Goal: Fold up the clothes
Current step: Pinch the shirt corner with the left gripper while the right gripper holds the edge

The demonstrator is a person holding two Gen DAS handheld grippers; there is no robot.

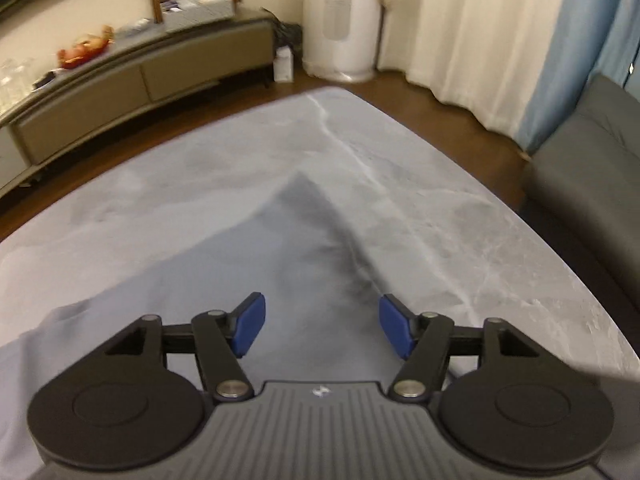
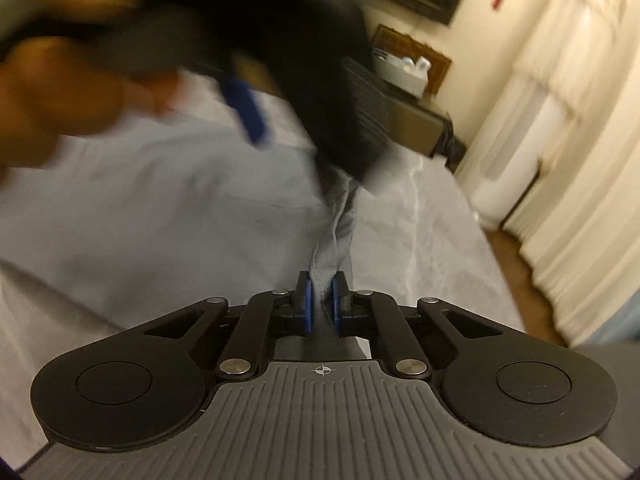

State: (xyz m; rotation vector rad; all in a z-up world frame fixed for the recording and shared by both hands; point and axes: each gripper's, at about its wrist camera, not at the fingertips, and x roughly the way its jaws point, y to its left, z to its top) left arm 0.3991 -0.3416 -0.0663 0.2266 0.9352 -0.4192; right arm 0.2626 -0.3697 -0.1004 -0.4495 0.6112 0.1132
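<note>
A pale grey-blue garment point(image 1: 224, 264) lies spread on the marble table point(image 1: 460, 216), one corner pointing away from me. My left gripper point(image 1: 322, 326) hovers just above it, open, blue pads wide apart with only flat cloth between them. In the right wrist view the same garment point(image 2: 160, 208) covers the tabletop. My right gripper point(image 2: 321, 304) is shut on a bunched hem strip of the garment point(image 2: 334, 240) that runs taut away from the fingers. The left gripper point(image 2: 304, 92) shows there as a dark blurred shape over the cloth, with a hand point(image 2: 52, 92) behind it.
A low grey sideboard point(image 1: 152, 72) with boxes stands along the far wall. A white cylindrical appliance point(image 1: 340, 20) and cream curtains point(image 1: 460, 28) are beyond the table. A dark sofa point(image 1: 592, 168) sits close to the table's right edge.
</note>
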